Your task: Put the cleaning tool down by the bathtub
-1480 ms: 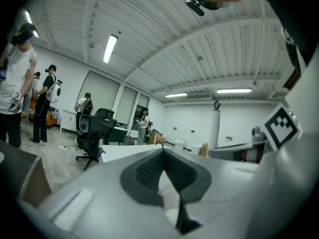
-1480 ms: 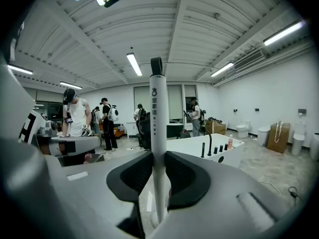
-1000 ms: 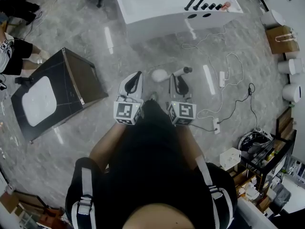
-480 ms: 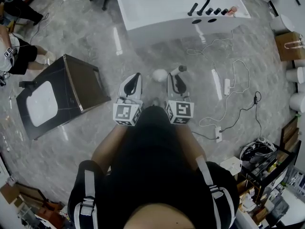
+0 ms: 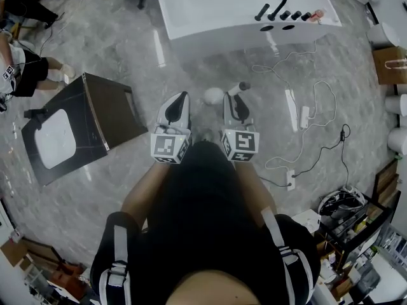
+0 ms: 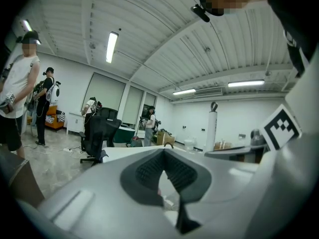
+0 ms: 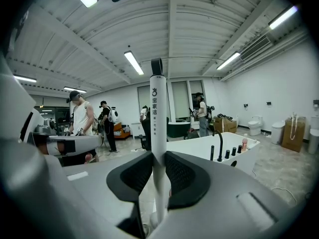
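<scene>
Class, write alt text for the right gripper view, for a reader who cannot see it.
The right gripper clamps the upright white handle of a cleaning tool between its jaws. Beyond, at right, stands a white bathtub with a black faucet.

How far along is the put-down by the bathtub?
Done: the cleaning tool is picked up, clamped upright in the right gripper. In hand: it is held short of the bathtub, with floor between. Left: reach the bathtub, set it down, open the jaws. The left gripper is shut and empty.
</scene>
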